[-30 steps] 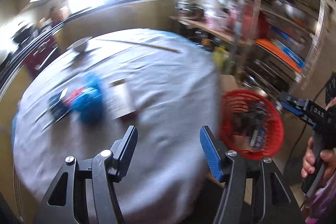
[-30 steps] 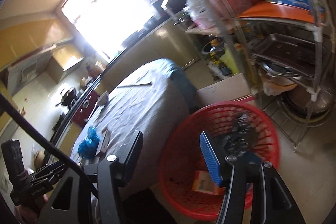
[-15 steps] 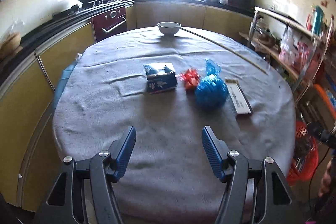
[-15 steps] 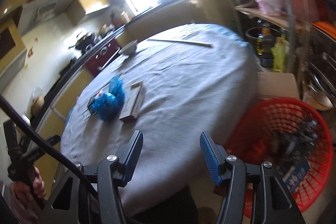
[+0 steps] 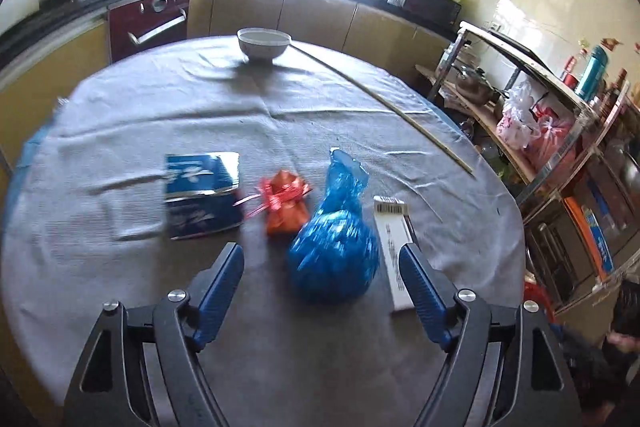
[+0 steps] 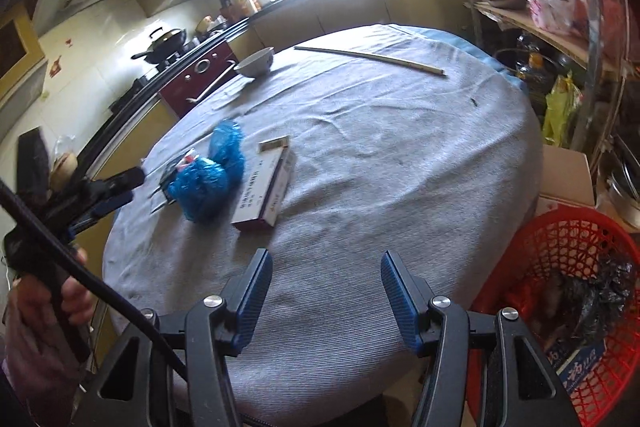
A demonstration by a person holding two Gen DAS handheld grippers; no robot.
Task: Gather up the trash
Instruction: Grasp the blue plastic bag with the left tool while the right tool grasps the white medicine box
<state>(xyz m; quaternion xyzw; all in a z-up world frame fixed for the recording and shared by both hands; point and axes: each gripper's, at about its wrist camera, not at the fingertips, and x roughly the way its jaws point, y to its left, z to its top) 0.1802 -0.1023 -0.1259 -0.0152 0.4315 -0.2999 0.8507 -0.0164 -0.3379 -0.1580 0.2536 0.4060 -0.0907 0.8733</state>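
On the round grey-clothed table (image 5: 280,115) lie a tied blue plastic bag (image 5: 334,255), a small red ribboned packet (image 5: 285,209), a dark blue box (image 5: 202,195) and a long white carton (image 5: 394,251). My left gripper (image 5: 322,287) is open, just in front of the blue bag. My right gripper (image 6: 325,297) is open and empty over the table's near edge; the blue bag (image 6: 206,181) and white carton (image 6: 266,189) lie ahead to its left. A red mesh basket (image 6: 568,311) holding trash stands on the floor at the right.
A white bowl (image 5: 264,43) and a long thin stick (image 5: 384,103) lie at the table's far side. Metal shelves (image 5: 560,131) with pots and bags stand to the right. Kitchen counters and an oven (image 5: 150,21) run behind. A cardboard box (image 6: 566,179) sits by the basket.
My left gripper swung from the basket side toward the table and moved in close to the blue bag. My right gripper turned from the basket toward the table. Both stayed open.
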